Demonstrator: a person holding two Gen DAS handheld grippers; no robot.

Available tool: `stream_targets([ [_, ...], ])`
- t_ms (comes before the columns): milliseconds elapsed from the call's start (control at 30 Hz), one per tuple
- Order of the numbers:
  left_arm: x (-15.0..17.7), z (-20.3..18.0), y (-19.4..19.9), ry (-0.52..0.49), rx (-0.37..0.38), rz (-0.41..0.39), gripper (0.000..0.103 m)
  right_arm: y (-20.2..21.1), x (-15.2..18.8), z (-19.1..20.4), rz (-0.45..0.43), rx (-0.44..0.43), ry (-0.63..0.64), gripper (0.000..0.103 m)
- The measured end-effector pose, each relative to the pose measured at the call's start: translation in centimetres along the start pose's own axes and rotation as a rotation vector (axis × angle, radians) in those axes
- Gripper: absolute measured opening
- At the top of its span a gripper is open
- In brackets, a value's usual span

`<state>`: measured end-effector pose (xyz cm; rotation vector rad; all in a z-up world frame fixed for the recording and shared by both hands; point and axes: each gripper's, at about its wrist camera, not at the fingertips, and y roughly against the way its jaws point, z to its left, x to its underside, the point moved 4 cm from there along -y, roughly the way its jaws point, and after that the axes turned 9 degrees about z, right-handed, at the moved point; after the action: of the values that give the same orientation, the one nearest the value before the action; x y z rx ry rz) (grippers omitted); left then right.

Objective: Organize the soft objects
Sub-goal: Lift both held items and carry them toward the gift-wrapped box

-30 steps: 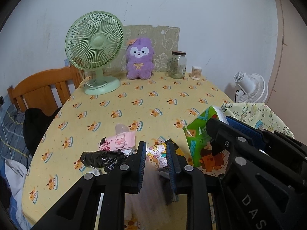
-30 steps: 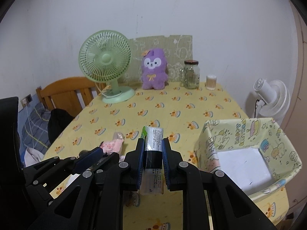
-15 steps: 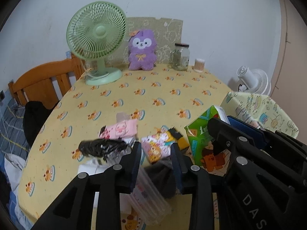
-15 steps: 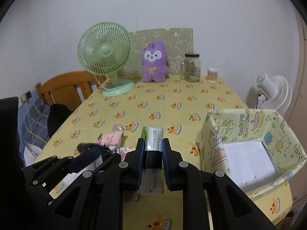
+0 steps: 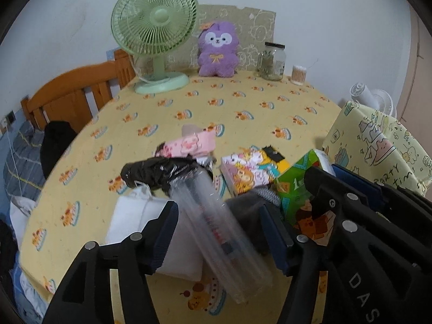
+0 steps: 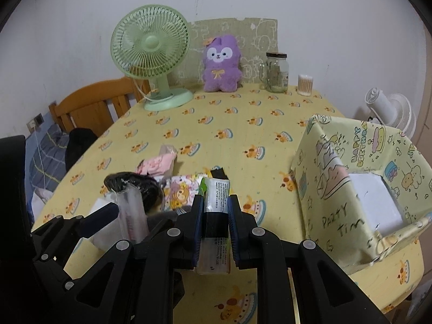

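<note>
My left gripper (image 5: 217,216) is open above a pile of soft packs at the table's near edge. A clear plastic pack (image 5: 224,229) lies blurred between its jaws, loose. A black crinkled bag (image 5: 159,172), a pink pack (image 5: 189,145), a cartoon-print pack (image 5: 248,172), a white pack (image 5: 135,216) and grey cloth (image 5: 245,210) lie around it. My right gripper (image 6: 215,202) is shut on a green tissue pack (image 6: 216,194), also visible in the left wrist view (image 5: 299,186). The paper-wrapped box (image 6: 361,178) stands open to the right.
A green desk fan (image 6: 151,54), a purple plush (image 6: 221,64), a glass jar (image 6: 276,73) and a cotton-swab tub (image 6: 305,85) stand at the table's far edge. A wooden chair (image 6: 91,108) is at the left. A white fan (image 6: 388,110) stands beyond the box.
My left gripper has opened and let go of the clear plastic pack, which drops onto the pile. Both grippers have tilted down a little. The right gripper still holds the tissue pack.
</note>
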<state>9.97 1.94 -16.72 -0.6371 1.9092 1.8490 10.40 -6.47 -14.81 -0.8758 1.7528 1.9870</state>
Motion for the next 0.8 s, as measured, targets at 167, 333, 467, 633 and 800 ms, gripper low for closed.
stream_targets([
  [167, 0.4, 0.3, -0.5, 0.018, 0.020, 0.013, 0.065, -0.5, 0.3, 0.3, 0.011, 0.013, 0.011, 0.021],
  [333, 0.6, 0.3, -0.5, 0.034, 0.057, 0.009, 0.048, -0.5, 0.3, 0.5, 0.013, 0.014, 0.012, 0.021],
  [467, 0.5, 0.3, -0.5, 0.047, 0.071, 0.007, 0.036, -0.5, 0.2, 0.4, 0.014, 0.019, 0.012, 0.021],
  [633, 0.3, 0.2, 0.1, 0.038, 0.052, -0.011, 0.022, -0.3, 0.1, 0.4, 0.010, 0.014, 0.009, 0.021],
  [800, -0.1, 0.0, 0.9, 0.031, 0.052, -0.028, 0.019, 0.5, -0.2, 0.3, -0.010, 0.002, 0.015, 0.021],
])
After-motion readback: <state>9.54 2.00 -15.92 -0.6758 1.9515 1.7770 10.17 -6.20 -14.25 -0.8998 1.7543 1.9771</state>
